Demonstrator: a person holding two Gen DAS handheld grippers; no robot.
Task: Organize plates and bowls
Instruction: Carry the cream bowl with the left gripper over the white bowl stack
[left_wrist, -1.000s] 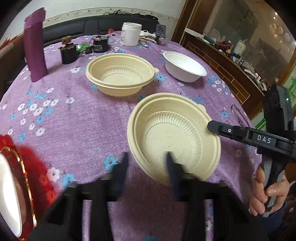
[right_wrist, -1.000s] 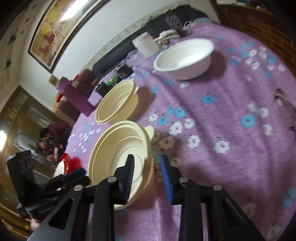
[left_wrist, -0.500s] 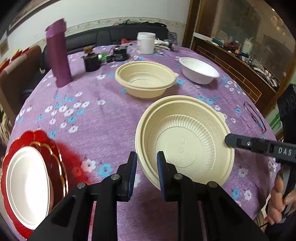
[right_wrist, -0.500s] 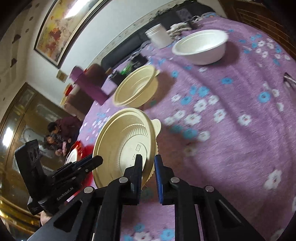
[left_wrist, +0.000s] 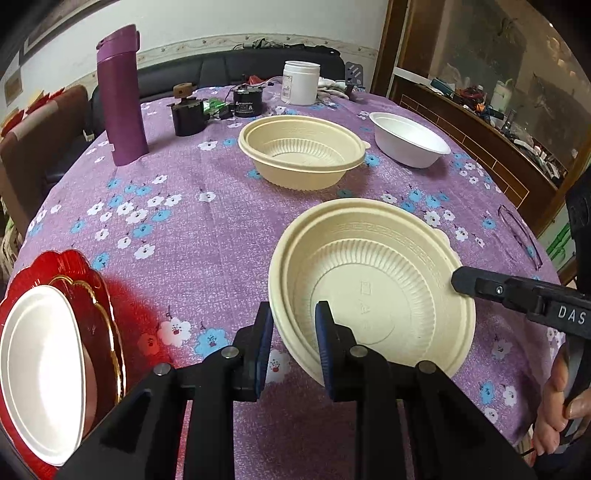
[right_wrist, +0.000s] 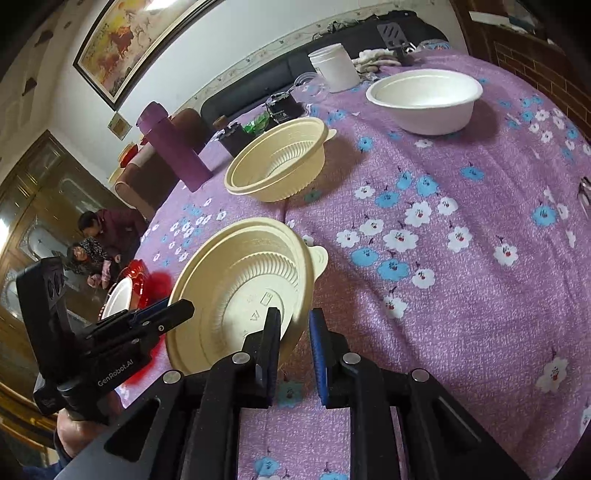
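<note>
A cream ribbed bowl (left_wrist: 369, 284) is held tilted above the purple flowered cloth. My left gripper (left_wrist: 293, 341) is shut on its near left rim. My right gripper (right_wrist: 293, 338) is shut on its opposite rim, and its finger shows in the left wrist view (left_wrist: 517, 295). The held bowl also shows in the right wrist view (right_wrist: 240, 291). A second cream bowl (left_wrist: 303, 151) stands further back. A white bowl (left_wrist: 410, 138) stands at the back right. A white plate (left_wrist: 40, 369) lies on a red plate (left_wrist: 92, 295) at the near left.
A tall purple flask (left_wrist: 120, 96), a white jar (left_wrist: 300, 83), a black tin (left_wrist: 246, 103) and a dark small object (left_wrist: 188, 114) stand at the table's far side. A dark sofa lies behind. A wooden cabinet (left_wrist: 480, 122) runs along the right. Two people (right_wrist: 99, 243) sit beyond the table.
Both grippers have lifted the cream bowl a little off the cloth and tilted it. Both pairs of jaws stand a little wider on the rim than half a second ago.
</note>
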